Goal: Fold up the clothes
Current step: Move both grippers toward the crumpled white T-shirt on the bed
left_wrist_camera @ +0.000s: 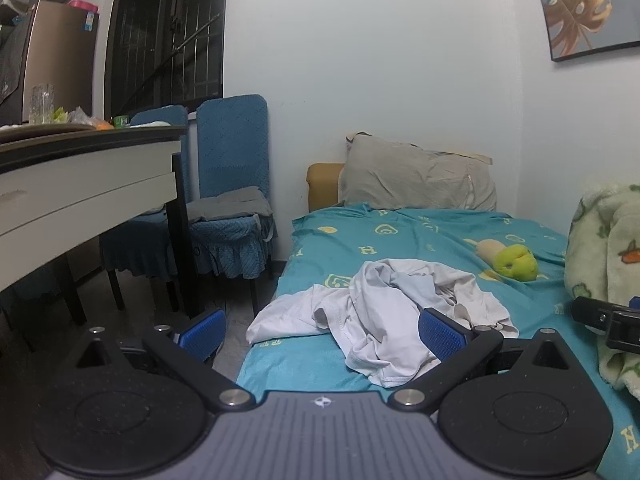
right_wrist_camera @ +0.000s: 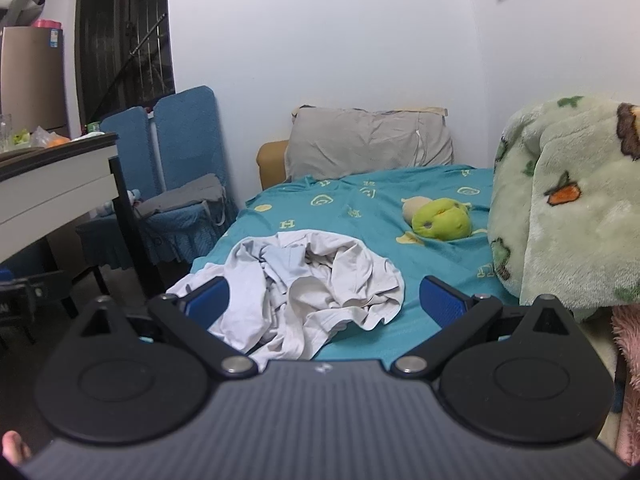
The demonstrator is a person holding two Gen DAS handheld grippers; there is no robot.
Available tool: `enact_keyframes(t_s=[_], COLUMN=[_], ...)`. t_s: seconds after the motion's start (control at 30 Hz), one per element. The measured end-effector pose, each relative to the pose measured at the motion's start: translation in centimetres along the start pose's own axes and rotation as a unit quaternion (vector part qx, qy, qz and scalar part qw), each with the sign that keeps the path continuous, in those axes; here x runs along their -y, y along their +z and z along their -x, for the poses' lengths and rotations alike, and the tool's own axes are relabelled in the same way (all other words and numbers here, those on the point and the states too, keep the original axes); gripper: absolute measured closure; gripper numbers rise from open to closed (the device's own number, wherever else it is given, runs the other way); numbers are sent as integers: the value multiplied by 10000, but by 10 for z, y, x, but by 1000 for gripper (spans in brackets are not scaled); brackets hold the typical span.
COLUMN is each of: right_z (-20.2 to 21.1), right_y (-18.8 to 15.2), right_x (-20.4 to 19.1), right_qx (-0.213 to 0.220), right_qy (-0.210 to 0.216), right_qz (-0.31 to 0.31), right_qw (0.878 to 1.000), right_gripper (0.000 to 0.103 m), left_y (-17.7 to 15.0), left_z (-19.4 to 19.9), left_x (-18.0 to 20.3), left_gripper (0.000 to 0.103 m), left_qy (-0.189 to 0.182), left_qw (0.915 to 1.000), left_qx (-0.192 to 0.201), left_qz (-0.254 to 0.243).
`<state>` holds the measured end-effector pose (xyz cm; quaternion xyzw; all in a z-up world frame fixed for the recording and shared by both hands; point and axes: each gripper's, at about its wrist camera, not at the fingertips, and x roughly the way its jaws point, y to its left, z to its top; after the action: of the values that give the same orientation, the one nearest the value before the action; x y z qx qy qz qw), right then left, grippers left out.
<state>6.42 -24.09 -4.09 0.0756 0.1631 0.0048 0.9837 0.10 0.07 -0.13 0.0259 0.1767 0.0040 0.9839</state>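
Laundry-wise, the white garment (left_wrist_camera: 384,312) sits crumpled in a heap near the front edge of the teal bedsheet (left_wrist_camera: 440,232), one part trailing toward the side. Left gripper (left_wrist_camera: 322,330) and right gripper (right_wrist_camera: 324,300) both hang wide apart, holding nothing. Risk: layers are tangled, so a pinch could grab several at once, or drag it off the bed.

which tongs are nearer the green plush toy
Right. The right tongs sit open in front of the toy, beside the blanket. The left tongs sit farther left, at the bed's edge.
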Motion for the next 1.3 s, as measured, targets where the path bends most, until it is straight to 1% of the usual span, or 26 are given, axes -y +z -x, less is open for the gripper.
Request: enact_keyframes(t_s=[0.1, 0.17, 0.27, 0.33, 0.47, 0.6, 0.73, 0.8, 0.83, 0.87, 0.9, 0.93, 0.97, 1.03, 1.07, 1.17, 1.2, 1.23, 1.3], right_z=[0, -5, 1, 4, 5, 3, 3, 1, 0, -1, -1, -1, -1, -1, 0, 4, 4, 4, 3], right_y=[-1, 3, 2, 0, -2, 0, 0, 0, -1, -1, -2, -3, -3, -1, 2, 14, 20, 28, 43], right_x=[-2, 4, 3, 3, 2, 0, 0, 2, 2, 1, 0, -1, -2, -1, -1, 3, 4, 4, 7], right_qx=[15, -10, 246, 315, 172, 13, -46, -69, -76, -79, -70, -54, -38, 21, 90, 302, 339, 363, 315], right_qy=[27, 39, 9, 55, 252, 147, 174, 308, 366, 407, 385, 320, 272, 206, 166, 69, 48, 32, 33], right_qz=[35, -109, -85, -61, -82, -76, -52, -52, -60, -72, -95, -126, -164, -257, -323, -544, -581, -599, -657], right_qw=[10000, 9999, 9997, 9995, 9995, 9999, 9998, 9995, 9993, 9991, 9992, 9994, 9995, 9995, 9993, 9980, 9977, 9975, 9973], right_gripper=[0, 0, 0, 0, 0, 0, 0, 8, 22, 39, 42, 50, 61, 73, 76, 77, 77, 77, 77], left_y=[-1, -2, -4, -4, -6, -8, -9, -11, -12, -13, -13, -13, -14, -13, -12, -7, -5, -3, 4], left_z=[-2, -3, -5, -7, -9, -10, -10, -10, -11, -12, -13, -14, -14, -16, -17, -19, -21, -24, -41], left_x=[-1, -2, -3, -3, -4, -3, -2, -2, -3, -4, -4, -5, -5, -4, -2, 3, 4, 5, 10], left_gripper=[0, 0, 0, 0, 0, 0, 0, 0, 0, 0, 0, 0, 0, 0, 0, 0, 0, 0, 0], left_qy=[5, 8, 12, 15, 15, -3, -22, -14, -4, -2, -17, -31, -46, -82, -82, -81, -133, -184, -255], left_qw=[10000, 10000, 10000, 9999, 9999, 9999, 9998, 9999, 9998, 9998, 9997, 9996, 9995, 9994, 9995, 9995, 9995, 9993, 9988], left_qx=[-31, -52, -83, -104, -139, -155, -171, -170, -184, -208, -231, -254, -277, -301, -291, -270, -274, -280, -420], left_qz=[14, 23, 37, 46, 56, 43, 30, 20, 29, 50, 73, 97, 119, 136, 125, 119, 131, 142, 82])
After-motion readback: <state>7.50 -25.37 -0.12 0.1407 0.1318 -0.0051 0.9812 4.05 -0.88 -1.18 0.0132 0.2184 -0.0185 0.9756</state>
